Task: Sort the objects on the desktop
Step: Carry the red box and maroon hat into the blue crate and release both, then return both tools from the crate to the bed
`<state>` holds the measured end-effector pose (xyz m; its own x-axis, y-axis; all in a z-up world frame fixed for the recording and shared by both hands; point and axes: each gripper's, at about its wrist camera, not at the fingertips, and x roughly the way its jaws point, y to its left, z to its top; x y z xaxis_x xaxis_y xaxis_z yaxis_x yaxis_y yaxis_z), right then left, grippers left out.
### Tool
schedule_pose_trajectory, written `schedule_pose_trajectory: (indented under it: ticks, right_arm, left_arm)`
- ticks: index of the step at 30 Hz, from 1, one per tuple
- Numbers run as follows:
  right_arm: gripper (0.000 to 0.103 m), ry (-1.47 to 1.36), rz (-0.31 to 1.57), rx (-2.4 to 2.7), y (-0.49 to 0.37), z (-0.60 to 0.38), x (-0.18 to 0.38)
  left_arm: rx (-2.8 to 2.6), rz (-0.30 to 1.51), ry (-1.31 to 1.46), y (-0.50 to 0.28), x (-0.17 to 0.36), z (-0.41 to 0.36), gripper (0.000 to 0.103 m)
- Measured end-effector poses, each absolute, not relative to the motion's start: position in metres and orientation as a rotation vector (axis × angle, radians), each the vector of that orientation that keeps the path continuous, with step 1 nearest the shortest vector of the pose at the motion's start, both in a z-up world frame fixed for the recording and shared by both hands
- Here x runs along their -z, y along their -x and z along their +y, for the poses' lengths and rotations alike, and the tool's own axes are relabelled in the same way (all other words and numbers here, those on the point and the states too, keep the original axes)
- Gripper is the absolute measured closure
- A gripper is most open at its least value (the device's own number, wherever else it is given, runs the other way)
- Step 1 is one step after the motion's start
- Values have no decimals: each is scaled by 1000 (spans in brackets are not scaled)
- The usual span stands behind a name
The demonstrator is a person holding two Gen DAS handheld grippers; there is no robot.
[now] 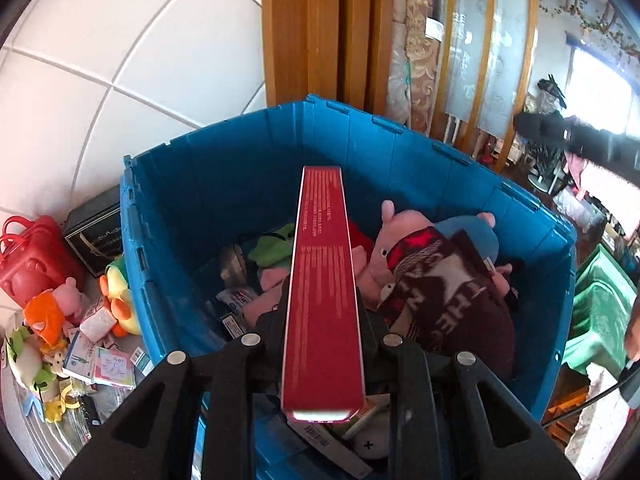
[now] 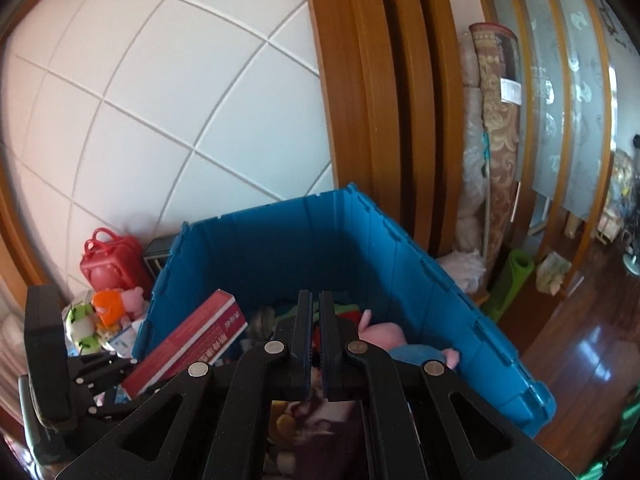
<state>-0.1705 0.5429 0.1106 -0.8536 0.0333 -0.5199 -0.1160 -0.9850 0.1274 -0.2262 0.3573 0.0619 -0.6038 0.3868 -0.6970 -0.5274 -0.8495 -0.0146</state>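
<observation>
My left gripper (image 1: 324, 308) is shut on a long red box (image 1: 324, 280) and holds it edge-up over the open blue bin (image 1: 240, 168). Below the box, the bin holds a pink pig plush (image 1: 400, 240), a green frog plush (image 1: 276, 244) and a dark red printed cloth (image 1: 448, 304). In the right wrist view my right gripper (image 2: 316, 304) is shut with nothing between its fingers, above the near side of the blue bin (image 2: 280, 240). To its left in that view the red box (image 2: 192, 344) slants over the bin's left wall.
Left of the bin lie a red toy case (image 1: 32, 256), a black box (image 1: 96, 232), a yellow duck plush (image 1: 116, 296) and several small toys and packets (image 1: 80, 344). A green plastic stool (image 1: 596, 312) stands on the right. Rolled carpets (image 2: 496, 140) lean by the wooden door frame behind.
</observation>
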Motion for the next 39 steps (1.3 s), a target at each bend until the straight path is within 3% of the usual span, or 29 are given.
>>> schedule_pose_trajectory:
  ticks: [2, 3, 4, 6, 7, 9, 10, 11, 16, 29, 39]
  right_arm:
    - [99, 846, 242, -2947, 172, 546, -107]
    - [99, 858, 242, -2945, 173, 545, -104]
    - [96, 872, 236, -2943, 173, 545, -100]
    - [96, 884, 215, -2933, 172, 543, -96]
    - [90, 886, 207, -2929, 171, 543, -95]
    - [64, 890, 200, -2922, 168, 542, -91]
    - [37, 891, 195, -2915, 165, 541, -90]
    - [18, 889, 187, -2911, 164, 541, -89]
    - [0, 830, 97, -2869, 146, 528, -94]
    - [0, 748, 120, -3015, 114, 434, -114]
    - [0, 759, 144, -3151, 130, 344, -100]
  left_arm:
    - [-2442, 288, 981, 227, -61, 358, 78]
    - [-2455, 298, 981, 226, -62, 360, 69]
    - [-2461, 301, 982, 224, -62, 360, 53]
    - [-2474, 297, 963, 220, -63, 360, 37]
    - [-2485, 293, 951, 220, -64, 358, 33]
    - [-2502, 281, 942, 218, -66, 355, 30]
    - [-2502, 275, 942, 218, -67, 352, 30]
    - [-2503, 267, 940, 216, -67, 350, 30]
    - [-2513, 250, 915, 211, -72, 334, 30]
    - [-2619, 164, 839, 190, -80, 236, 29]
    - [-2779, 105, 916, 191, -42, 123, 29]
